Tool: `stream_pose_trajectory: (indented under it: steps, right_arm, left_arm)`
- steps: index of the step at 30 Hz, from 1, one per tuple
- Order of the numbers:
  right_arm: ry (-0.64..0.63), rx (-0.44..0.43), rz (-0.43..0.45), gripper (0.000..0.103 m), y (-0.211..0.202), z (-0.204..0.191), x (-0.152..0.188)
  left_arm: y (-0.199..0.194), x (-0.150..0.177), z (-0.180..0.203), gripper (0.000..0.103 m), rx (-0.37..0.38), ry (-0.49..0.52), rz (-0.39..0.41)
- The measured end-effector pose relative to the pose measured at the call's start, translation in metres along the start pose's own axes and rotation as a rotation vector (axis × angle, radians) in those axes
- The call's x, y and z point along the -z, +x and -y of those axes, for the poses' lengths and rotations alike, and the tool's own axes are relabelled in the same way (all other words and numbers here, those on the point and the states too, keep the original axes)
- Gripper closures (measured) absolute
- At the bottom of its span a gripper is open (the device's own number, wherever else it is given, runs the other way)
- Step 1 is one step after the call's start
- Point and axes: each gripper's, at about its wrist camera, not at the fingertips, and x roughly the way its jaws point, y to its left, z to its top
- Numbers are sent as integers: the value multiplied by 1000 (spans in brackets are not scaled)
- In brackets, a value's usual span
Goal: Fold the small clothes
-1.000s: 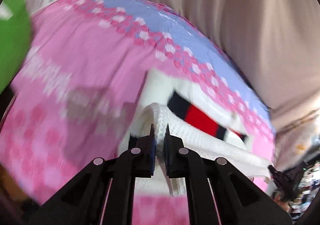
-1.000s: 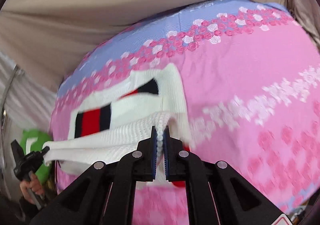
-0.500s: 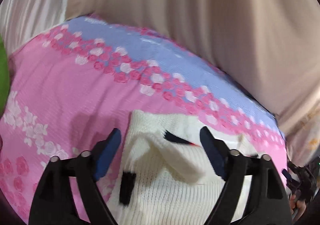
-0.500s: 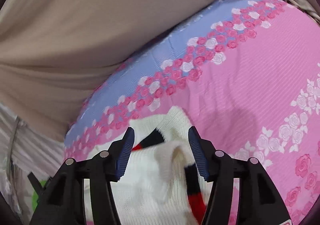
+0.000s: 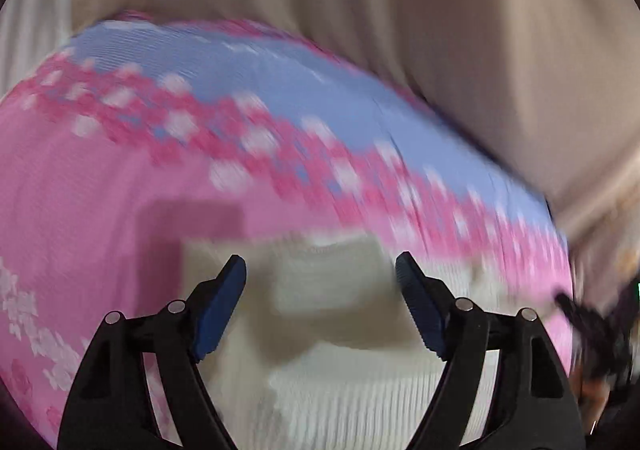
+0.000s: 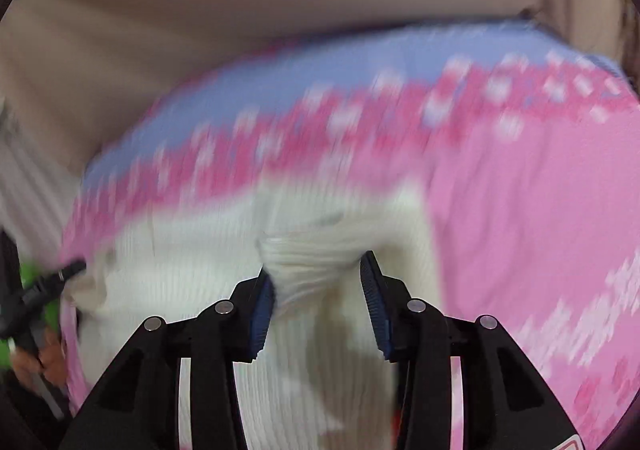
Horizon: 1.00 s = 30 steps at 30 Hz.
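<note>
A small white knitted sweater [image 5: 336, 330] lies folded on a pink and blue flowered bedsheet [image 5: 100, 178]. My left gripper [image 5: 320, 270] is open just above its left part, its blue pads wide apart. In the right wrist view the sweater [image 6: 200, 262] fills the lower middle, and a raised fold of knit [image 6: 312, 266] stands between the pads. My right gripper [image 6: 316, 270] is open around that fold. Both views are blurred by motion.
A beige curtain [image 5: 400, 10] hangs behind the bed. A green object [image 6: 28, 278] shows at the left edge of the right wrist view, by the other gripper [image 6: 44, 290]. The right gripper [image 5: 592, 326] shows at the right edge of the left wrist view.
Both grippers were shut on the sweater's edge a second ago, carrying it over. They have opened and let it go; the sweater now lies on the sheet and both grippers move lower over it.
</note>
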Motion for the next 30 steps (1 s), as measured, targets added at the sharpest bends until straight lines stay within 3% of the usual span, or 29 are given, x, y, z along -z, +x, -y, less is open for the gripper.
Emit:
stream_pose_trajectory:
  steps: [2,5,7,11,16,17,18,19,20,21,23,26,30]
  right_arm:
    - [84,3,51,58,-11,12,-32]
    - [93,-11,64,52,-30,16,-32]
    - [46,17,43,45,-36,14,-4]
    - [15,100,-35,43,-39,27,77]
    - [69,100,-165,43,-32,42,139]
    - [65,108,-175,40,-31,40,144]
    - [66,108,-183,40,-30,41,148]
    - [80,92,-193,40,-28,43,151]
    - [95,79,-197,41,-27,44,152]
    - [113,64,-200,44,-26,45,151]
    - [155,17,-189,89,-30,47,145]
    - [205,-31,-143,90,-60,52,129]
    - [176,4,-148,91,-93,61,128]
  left_arm:
    - [-11,-23,-19,28,-55,-105,55]
    - [-42,-25,-42,24,-42,-142,93]
    - [-55,-10,-49,23,-60,-97,62]
    - [-66,61,-62,22,-92,-31,-35]
    - [-56,136,-71,22,-94,-103,-180]
    - [-54,145,-74,27,-92,-134,-185]
    - [-54,150,-75,41,-87,-157,-186]
    - [-53,153,-78,49,-82,-188,-192]
    - [-54,152,-81,70,-78,-208,-195]
    - [-56,148,-84,83,-57,-233,-202]
    - [-70,142,-86,87,-37,-255,-203]
    - [-96,132,-80,90,-47,-156,-195]
    - [-101,149,-90,92,-101,-106,-276]
